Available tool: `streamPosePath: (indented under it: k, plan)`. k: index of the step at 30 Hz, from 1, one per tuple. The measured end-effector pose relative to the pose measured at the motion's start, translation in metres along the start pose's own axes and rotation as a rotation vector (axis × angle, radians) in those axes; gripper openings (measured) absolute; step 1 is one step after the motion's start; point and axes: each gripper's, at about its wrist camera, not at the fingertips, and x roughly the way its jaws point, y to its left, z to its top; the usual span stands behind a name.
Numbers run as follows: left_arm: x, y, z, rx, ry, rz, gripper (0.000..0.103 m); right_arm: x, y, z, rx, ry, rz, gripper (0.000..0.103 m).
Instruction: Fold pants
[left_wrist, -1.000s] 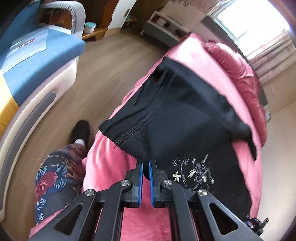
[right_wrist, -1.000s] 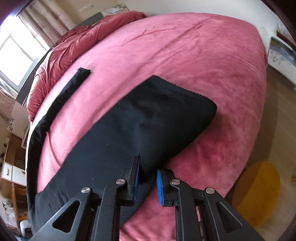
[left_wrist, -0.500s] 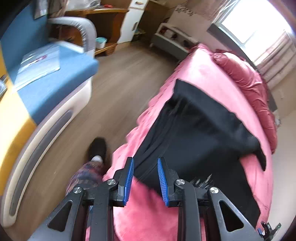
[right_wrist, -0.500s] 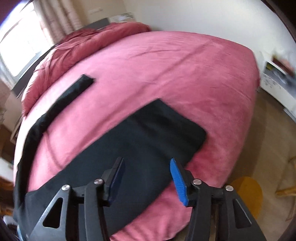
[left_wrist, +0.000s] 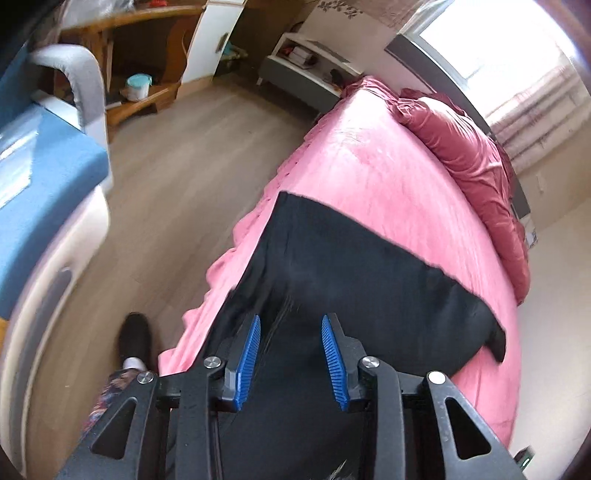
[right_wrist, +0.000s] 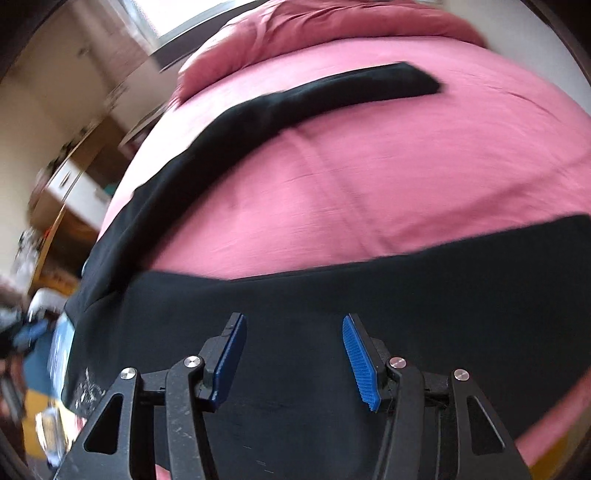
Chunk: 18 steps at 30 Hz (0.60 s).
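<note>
Black pants (left_wrist: 354, 280) lie spread on a pink bed (left_wrist: 369, 166). In the left wrist view their waist end runs from the bed's left edge toward the right. My left gripper (left_wrist: 290, 325) hovers above that black cloth, its jaws opening, with nothing pinched between the blue pads (left_wrist: 247, 354). In the right wrist view one leg of the pants (right_wrist: 295, 107) stretches away to the upper right and a wide black part (right_wrist: 406, 302) lies across the bottom. My right gripper (right_wrist: 291, 325) stands open over it, holding nothing.
A blue and yellow sofa (left_wrist: 40, 177) stands left of the bed across a wooden floor (left_wrist: 177, 177). A person's foot in a black shoe (left_wrist: 135, 338) is by the bed's edge. A red duvet (left_wrist: 476, 166) is bunched along the bed's far side under a window.
Both grippers let go of the black cloth and opened. The pants now lie flat. Both grippers pulled back along the bed, and the right one swung round to face the far leg.
</note>
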Motion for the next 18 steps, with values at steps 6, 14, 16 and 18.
streamPosePath:
  k: [6,14,16,18]
  plan:
    - [0.05,-0.001,0.05,-0.073,0.052,0.002,0.037,0.026,0.047,0.003,-0.123,0.04,0.057,0.055]
    - [0.11,0.012,0.096,-0.239,0.084,-0.024,0.044,0.054,0.101,0.006,-0.258,0.062,0.048,0.055]
    - [0.124,0.011,0.106,-0.246,0.103,-0.026,0.044,0.059,0.109,0.008,-0.264,0.063,0.05,0.056]
    - [0.138,0.008,0.111,-0.236,0.126,-0.009,0.044,0.063,0.114,0.011,-0.261,0.062,0.056,0.058]
